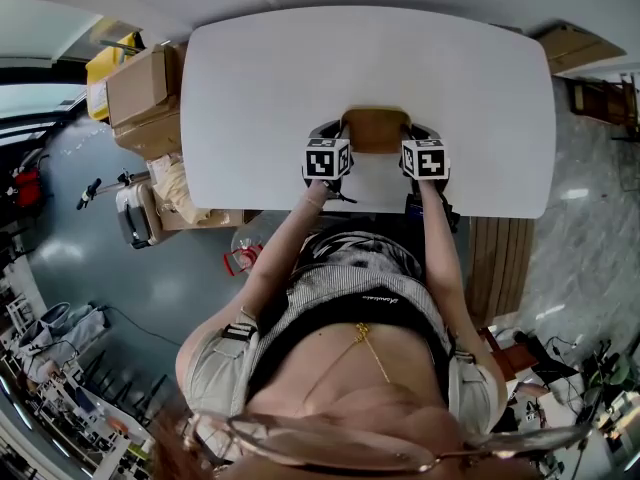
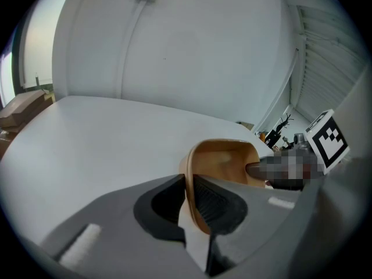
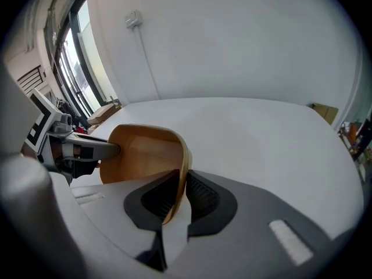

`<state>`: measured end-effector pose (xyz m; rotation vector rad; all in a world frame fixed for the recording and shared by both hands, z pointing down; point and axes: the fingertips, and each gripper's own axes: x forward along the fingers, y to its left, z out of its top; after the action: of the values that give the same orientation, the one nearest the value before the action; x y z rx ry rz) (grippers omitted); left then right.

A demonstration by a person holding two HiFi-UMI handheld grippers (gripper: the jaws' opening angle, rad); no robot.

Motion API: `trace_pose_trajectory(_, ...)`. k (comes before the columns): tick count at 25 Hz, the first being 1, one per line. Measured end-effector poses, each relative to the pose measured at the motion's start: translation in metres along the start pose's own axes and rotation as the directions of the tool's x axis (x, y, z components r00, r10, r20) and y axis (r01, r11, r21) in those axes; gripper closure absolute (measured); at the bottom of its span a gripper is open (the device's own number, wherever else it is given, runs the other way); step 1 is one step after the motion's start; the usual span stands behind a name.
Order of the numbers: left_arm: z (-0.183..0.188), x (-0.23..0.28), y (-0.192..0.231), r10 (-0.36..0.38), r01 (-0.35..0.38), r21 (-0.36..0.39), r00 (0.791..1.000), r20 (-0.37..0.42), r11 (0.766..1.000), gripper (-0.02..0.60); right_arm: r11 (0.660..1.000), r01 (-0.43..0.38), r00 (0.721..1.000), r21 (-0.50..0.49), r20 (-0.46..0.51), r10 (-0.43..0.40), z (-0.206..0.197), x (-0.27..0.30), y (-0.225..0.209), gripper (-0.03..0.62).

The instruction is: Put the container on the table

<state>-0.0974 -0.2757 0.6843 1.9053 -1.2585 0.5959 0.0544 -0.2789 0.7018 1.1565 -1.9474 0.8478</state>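
- The container, a shallow tan wooden tray with rounded corners, is carried between the two grippers above the white table. It is on the person's side of the middle and inboard of the near edge.
- No view shows its base, so I cannot tell whether it touches the tabletop or hangs just over it.
- The left gripper is clamped on the tray's left wall. Its own view shows the thin wooden wall pinched between the ribbed pads, one pad inside the tray and one outside.
- The right gripper does the same on the opposite wall, jaws nearly together with only the thickness of the rim between them.
- Both grippers point down at a slant, so the tray tilts slightly toward the person.
- Judgement: this is the set-down step, close to finished. What remains is to seat the base flat and let go.
- Risks:
  - Opening the jaws before the base is down would drop the tray — a knock or a bounce on the hard top.
  - One side letting go first would leave the tray hanging from a thin rim, and it could swing or tip.
  - Each grip is only a narrow pinch on smooth wood — any twist between the hands could make it slip.
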Motion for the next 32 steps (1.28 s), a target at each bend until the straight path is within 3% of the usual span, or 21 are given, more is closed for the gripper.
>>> trace_pose_trajectory(17, -0.001, 0.03, 0.017, 0.005, -0.007, -0.04, 0.999, -0.043, 0.999, 0.538, 0.999, 0.024, 0.999, 0.027, -0.046, -0.022, 0.003, 0.031, -0.009, 0.523)
trace_pose_trajectory(22, -0.003, 0.036, 0.015, 0.009, -0.009, -0.005, 0.998, -0.063, 1.0, 0.523, 0.999, 0.033, 0.997, 0.025, -0.069, -0.032, 0.004, 0.029, -0.011, 0.521)
trace_pose_trajectory(27, -0.008, 0.044, 0.015, -0.034, 0.031, -0.021, 0.992, -0.124, 0.999, 0.511, 0.999, 0.01, 0.996, 0.044, -0.093, -0.006, 0.002, 0.031, -0.011, 0.519)
trace_pose_trajectory(32, -0.01, 0.048, 0.018, -0.07, 0.059, -0.085, 0.989, -0.132, 0.995, 0.51, 0.999, 0.0, 0.994, 0.04, -0.11, 0.004, 0.004, 0.034, -0.011, 0.516)
